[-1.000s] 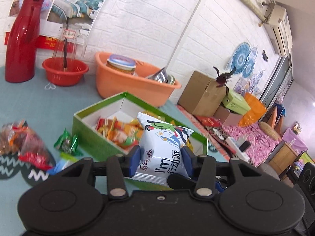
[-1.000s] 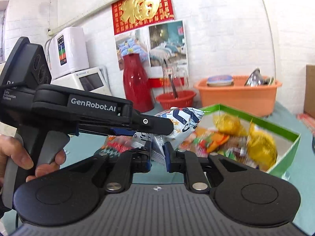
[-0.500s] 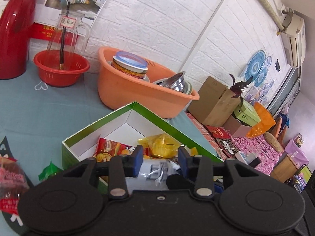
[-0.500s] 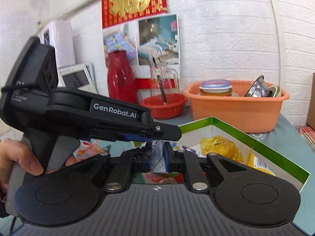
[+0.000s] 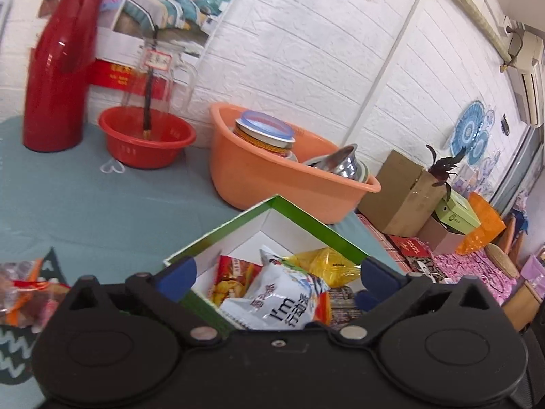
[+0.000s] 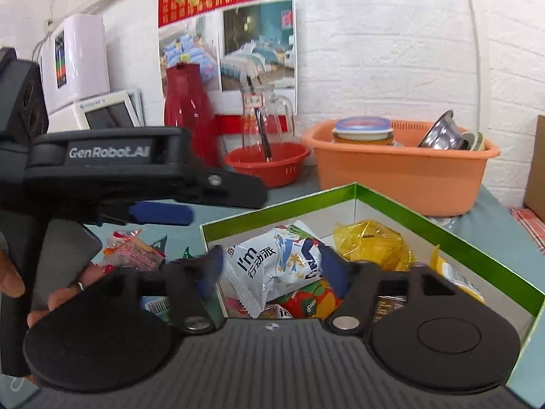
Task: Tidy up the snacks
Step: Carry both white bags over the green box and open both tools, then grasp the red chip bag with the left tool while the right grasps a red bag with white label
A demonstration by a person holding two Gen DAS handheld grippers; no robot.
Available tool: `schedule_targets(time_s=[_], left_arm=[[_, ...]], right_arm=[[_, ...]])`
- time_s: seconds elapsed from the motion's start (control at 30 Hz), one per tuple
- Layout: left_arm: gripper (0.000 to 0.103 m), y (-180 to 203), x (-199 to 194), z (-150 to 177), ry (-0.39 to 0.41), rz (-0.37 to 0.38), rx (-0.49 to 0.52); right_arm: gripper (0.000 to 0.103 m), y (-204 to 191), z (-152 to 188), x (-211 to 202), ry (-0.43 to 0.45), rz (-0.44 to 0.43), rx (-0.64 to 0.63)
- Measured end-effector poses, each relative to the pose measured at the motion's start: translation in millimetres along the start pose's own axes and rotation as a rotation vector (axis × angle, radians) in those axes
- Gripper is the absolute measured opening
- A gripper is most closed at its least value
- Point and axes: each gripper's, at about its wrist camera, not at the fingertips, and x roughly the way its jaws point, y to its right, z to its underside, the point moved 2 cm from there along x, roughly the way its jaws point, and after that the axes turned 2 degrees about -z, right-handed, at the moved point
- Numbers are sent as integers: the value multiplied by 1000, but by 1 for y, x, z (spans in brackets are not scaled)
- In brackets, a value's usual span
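The white snack packet [image 5: 282,300] [image 6: 272,262] lies loose in the green-rimmed box [image 5: 306,218] [image 6: 442,225], on top of red, orange and yellow packets [image 6: 371,242]. My left gripper [image 5: 277,274] hangs over the box's near corner, its jaws opening wide and the blue pads well clear of the packet. My right gripper [image 6: 272,269] is also opening, with the packet between its fingers but not pressed. The right wrist view shows the left tool's finger [image 6: 231,191] and a person's hand [image 6: 10,283] on its handle.
Behind the box stand an orange basin [image 5: 272,184] with a tin and steel bowls, a red bowl [image 5: 146,143] holding a glass jug, and a red flask [image 5: 58,78]. Loose snack packets [image 5: 24,293] lie on the teal tablecloth at left. A cardboard box [image 5: 402,194] sits at right.
Both grippers held the white packet and carried it over the box. Both have now let go, their jaws have spread wide, and the packet rests inside the box.
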Motion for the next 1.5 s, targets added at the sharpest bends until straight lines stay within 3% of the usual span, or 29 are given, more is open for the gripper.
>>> schedule_targets(time_s=[0.43,0.73,0.87,1.07,1.37,1.5], left_arm=[[103,-5,-69,45,-66,-64,-11],[103,-36,-125,91,-144,-101,-33],[103,-51,-132,110,-193,-92,-65],[103,-65,-136,119,-198,-45,-150],[103,-68,-122,124,-233,-51,-144],[96,-63,-121,130,-225,-58,-125]], right_arm=[[103,-20,33,-63,31,-50,44],[103,-56,72,-78,-95,-206,58],[103,-78,85,-73,-163,-266,52],[103,-104,90,-63,-195,-302,53],[103,-123,91,-37,-244,-304,-15],[71,-125,95,-35,-243,-259,-53]])
